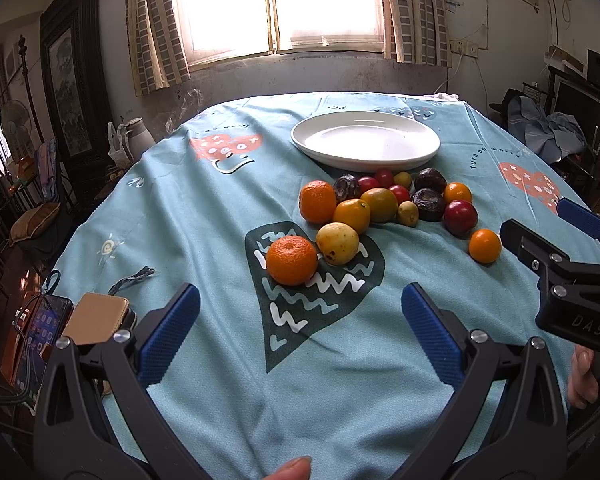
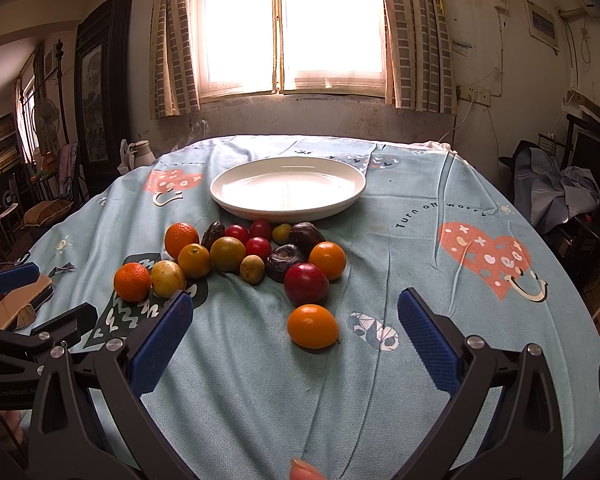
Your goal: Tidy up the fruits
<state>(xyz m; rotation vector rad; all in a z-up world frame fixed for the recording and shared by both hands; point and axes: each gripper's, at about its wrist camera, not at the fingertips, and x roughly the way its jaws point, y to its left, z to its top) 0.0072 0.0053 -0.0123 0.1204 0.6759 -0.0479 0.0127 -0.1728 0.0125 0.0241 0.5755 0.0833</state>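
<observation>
A pile of several fruits lies on the blue tablecloth in front of an empty white plate [image 1: 366, 140] [image 2: 288, 186]. A mandarin [image 1: 291, 260] and a yellow fruit [image 1: 337, 243] are nearest my left gripper [image 1: 300, 336], which is open and empty above the cloth. A small orange fruit [image 2: 313, 326] lies apart from the pile, just ahead of my right gripper [image 2: 296, 344], which is open and empty. A red plum [image 2: 306, 283] sits behind it. The pile also holds dark wrinkled fruits [image 2: 286, 262] and cherry tomatoes [image 2: 258, 247].
A phone [image 1: 40, 336] and a tan case [image 1: 98, 318] lie at the table's left edge. A white jug [image 2: 142, 152] stands beyond the table's far left. The right gripper's body [image 1: 572, 276] shows at the right of the left wrist view.
</observation>
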